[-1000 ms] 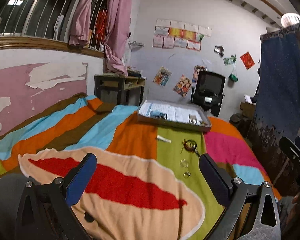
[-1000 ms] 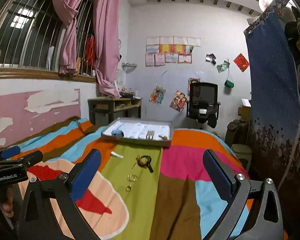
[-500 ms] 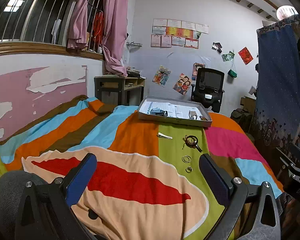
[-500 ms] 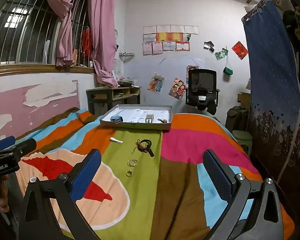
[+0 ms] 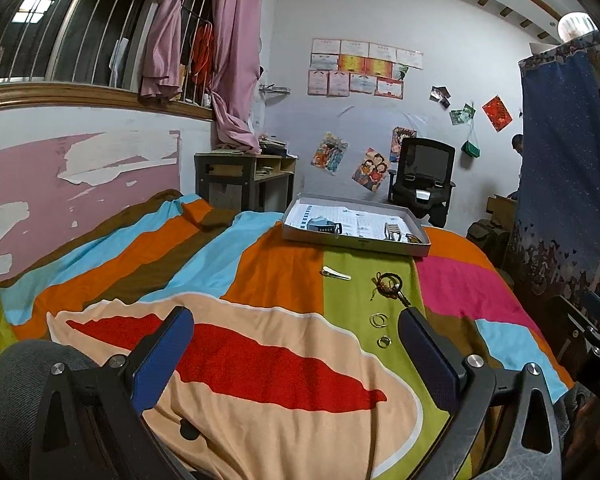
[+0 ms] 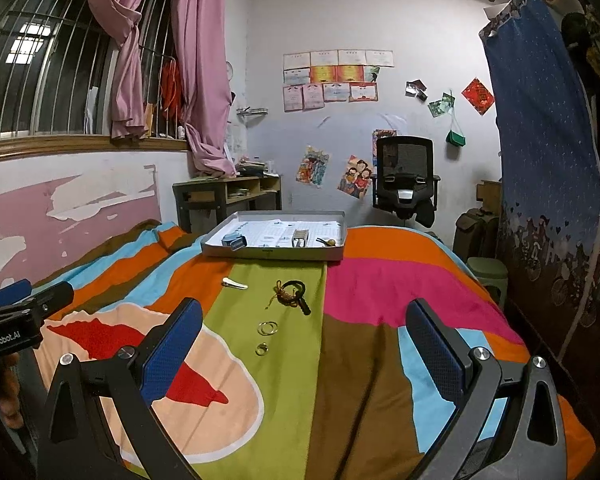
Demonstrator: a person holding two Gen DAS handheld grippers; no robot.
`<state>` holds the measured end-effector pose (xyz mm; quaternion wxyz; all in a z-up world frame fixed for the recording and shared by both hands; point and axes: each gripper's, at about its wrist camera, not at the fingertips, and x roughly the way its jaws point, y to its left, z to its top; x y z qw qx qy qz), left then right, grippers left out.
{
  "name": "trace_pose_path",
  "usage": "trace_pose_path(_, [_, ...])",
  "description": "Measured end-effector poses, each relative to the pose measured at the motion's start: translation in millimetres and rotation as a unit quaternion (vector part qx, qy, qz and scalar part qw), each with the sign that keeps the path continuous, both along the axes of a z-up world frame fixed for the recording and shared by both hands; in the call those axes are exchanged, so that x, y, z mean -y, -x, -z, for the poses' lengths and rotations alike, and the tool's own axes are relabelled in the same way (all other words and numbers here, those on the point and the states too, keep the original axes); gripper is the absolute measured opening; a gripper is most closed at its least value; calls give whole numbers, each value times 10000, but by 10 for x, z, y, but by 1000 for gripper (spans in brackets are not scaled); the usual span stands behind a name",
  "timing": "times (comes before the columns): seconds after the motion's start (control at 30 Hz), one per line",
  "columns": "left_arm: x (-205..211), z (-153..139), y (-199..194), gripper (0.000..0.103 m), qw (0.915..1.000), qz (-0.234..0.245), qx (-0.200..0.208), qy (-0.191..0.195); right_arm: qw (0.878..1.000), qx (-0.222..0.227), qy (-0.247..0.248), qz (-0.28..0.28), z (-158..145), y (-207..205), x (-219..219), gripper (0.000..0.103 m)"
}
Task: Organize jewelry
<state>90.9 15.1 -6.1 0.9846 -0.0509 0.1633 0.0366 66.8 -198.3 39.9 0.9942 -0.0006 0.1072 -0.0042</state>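
On the green stripe of the bedspread lie a silver hair clip [image 5: 336, 273] [image 6: 234, 283], a dark bracelet with a tassel [image 5: 389, 285] [image 6: 292, 293], a pair of thin gold hoops [image 5: 379, 320] [image 6: 268, 327] and a small ring [image 5: 384, 341] [image 6: 262, 348]. Behind them a shallow grey tray [image 5: 354, 242] [image 6: 274, 254] holds a blue box [image 6: 234, 242], a comb-like clip and a small gold piece. My left gripper [image 5: 294, 350] and right gripper [image 6: 304, 338] both stand open above the bed's near end, empty, short of the jewelry.
A striped bedspread [image 6: 380, 292] covers the bed. A desk [image 6: 226, 196] and an office chair [image 6: 406, 178] stand at the far wall. A blue curtain [image 6: 548, 168] hangs at the right. A grey cushion [image 5: 24, 376] sits under my left gripper.
Both grippers have shifted slightly and levelled; the jewelry now sits a little lower and closer in both views. Jaws stay open and nothing on the bed has moved.
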Motion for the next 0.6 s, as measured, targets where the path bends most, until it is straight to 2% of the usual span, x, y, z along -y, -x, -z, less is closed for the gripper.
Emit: trace_pose_path(0.6, [-104, -46, -136, 103, 9995, -226, -22, 208, 9999, 9, -133, -100, -87, -225, -88, 100])
